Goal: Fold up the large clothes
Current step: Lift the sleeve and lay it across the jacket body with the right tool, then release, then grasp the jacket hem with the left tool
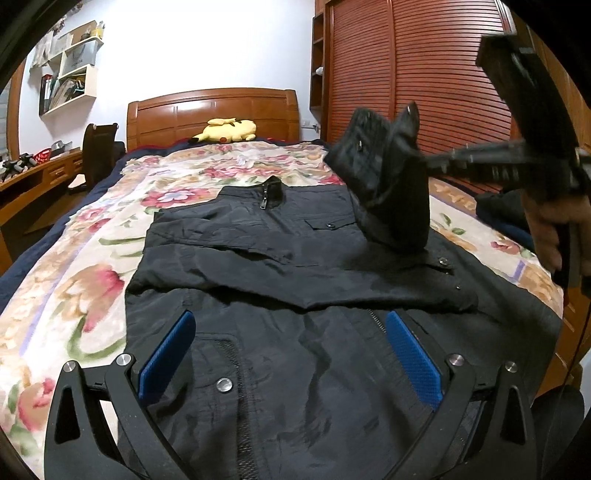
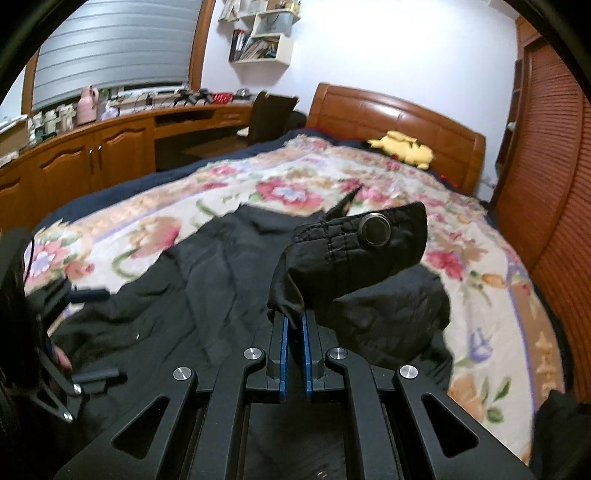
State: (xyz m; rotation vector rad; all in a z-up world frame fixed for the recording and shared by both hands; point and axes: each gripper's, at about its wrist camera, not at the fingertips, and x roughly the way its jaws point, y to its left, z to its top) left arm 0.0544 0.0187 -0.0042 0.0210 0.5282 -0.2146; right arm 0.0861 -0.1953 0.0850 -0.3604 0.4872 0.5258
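A black jacket (image 1: 295, 266) lies spread on the floral bedspread (image 1: 74, 258), one sleeve folded across its chest. The right gripper (image 2: 294, 325) – blue pads pressed together – pinches the other sleeve's cuff (image 2: 354, 243) (snap button visible) above the garment. The left gripper (image 1: 291, 354) hovers with jaws spread over the hem.

A home bedroom: a bed (image 1: 92, 236) with a floral cover, a wooden headboard (image 1: 212, 110) and yellow plush toy (image 1: 227, 130) at its head, a slatted wooden wardrobe (image 1: 424, 74) beside it, wall shelves (image 2: 264, 35) above.
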